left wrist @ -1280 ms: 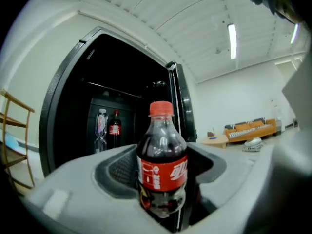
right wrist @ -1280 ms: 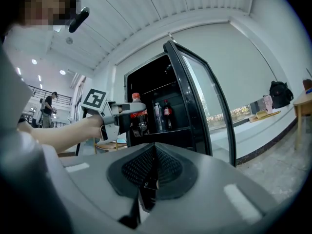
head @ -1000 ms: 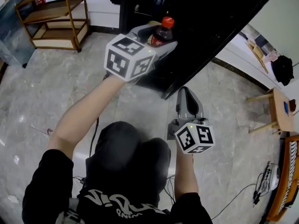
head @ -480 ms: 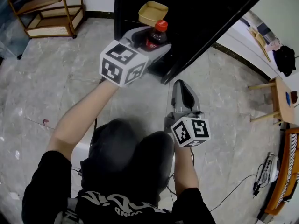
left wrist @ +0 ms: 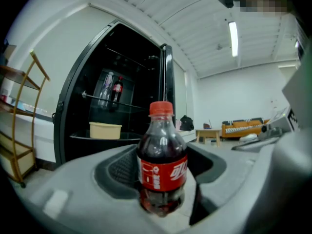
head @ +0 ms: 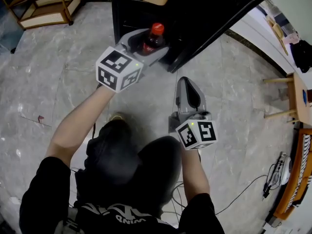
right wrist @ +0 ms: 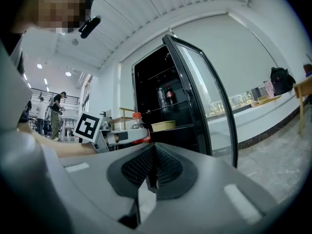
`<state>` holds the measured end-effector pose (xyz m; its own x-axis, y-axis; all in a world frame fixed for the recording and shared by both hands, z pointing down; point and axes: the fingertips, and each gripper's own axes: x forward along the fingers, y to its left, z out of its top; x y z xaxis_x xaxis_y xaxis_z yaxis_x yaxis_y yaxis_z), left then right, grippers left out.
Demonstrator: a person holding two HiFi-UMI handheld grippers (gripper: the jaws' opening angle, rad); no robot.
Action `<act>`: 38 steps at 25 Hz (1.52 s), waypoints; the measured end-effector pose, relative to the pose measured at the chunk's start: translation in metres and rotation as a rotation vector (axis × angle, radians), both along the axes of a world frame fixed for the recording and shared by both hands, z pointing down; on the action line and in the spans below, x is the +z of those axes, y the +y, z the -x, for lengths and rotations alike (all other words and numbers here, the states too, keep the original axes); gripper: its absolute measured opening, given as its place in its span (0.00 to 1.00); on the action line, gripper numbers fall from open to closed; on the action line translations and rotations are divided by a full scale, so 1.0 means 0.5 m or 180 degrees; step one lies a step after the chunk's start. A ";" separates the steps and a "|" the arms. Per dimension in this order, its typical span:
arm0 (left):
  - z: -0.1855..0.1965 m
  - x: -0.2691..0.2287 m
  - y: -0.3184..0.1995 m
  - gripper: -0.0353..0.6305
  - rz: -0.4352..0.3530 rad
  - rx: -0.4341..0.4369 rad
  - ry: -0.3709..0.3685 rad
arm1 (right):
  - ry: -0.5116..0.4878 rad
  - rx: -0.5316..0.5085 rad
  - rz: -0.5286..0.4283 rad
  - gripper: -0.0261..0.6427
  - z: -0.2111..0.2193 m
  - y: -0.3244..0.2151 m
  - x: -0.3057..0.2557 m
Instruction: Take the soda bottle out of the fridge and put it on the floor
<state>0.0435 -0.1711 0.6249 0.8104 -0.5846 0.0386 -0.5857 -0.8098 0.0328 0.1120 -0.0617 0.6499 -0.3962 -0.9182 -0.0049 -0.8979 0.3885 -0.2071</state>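
Left fingers: the fingers of the left gripper are clenched on the soda bottle, with one ribbed pad on each side of its lower body, around and below the red label.
Soda bottle: it stands upright, full of dark drink, with its red cap on. It is out of the fridge, just in front of the open front, and held over the floor. I cannot tell how close its base is to the floor.
Right fingers: the right gripper has its fingers pressed together, with nothing between them.
Right gripper's place: it is nearer the person than the left one and well apart from the bottle. It points toward the open fridge, beside the fridge door.
Arms: a bare forearm runs back from the marker cube on each gripper to a black shirt. The person crouches low, with knees in dark trousers between the arms.
Fridge: it is black, and its glass door is swung wide open. A yellow tub stands on a middle shelf, and two more bottles stand on the shelf above it.
Floor: pale grey marble tiles.
Round the room: a wooden shelf rack stands left of the fridge. A small wooden desk is at the far right, and an orange sofa sits by the back wall.
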 end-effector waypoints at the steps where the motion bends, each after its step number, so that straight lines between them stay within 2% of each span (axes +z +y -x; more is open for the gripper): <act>1: -0.004 0.019 -0.002 0.51 0.0021 -0.0002 -0.0004 | 0.0006 -0.0006 -0.0006 0.03 -0.007 -0.001 0.011; 7: -0.006 0.125 -0.019 0.51 0.0123 -0.0066 -0.0014 | 0.0085 -0.0068 -0.0065 0.03 -0.019 -0.011 0.075; 19: -0.004 0.345 -0.046 0.51 0.0211 -0.0112 -0.0151 | 0.0110 -0.0243 0.0071 0.03 0.008 -0.044 0.243; 26: -0.006 0.457 -0.034 0.51 0.0302 -0.0040 -0.0044 | 0.0045 -0.0273 0.0221 0.03 0.022 -0.048 0.337; 38: 0.001 0.627 -0.054 0.51 0.0421 -0.0084 -0.0048 | -0.0014 -0.0342 0.0386 0.03 0.030 -0.087 0.458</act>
<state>0.0432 -0.1983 0.9382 0.7935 -0.5948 0.1287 -0.6081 -0.7833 0.1293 0.0969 -0.1052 0.8790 -0.4924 -0.8644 0.1016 -0.8514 0.4542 -0.2622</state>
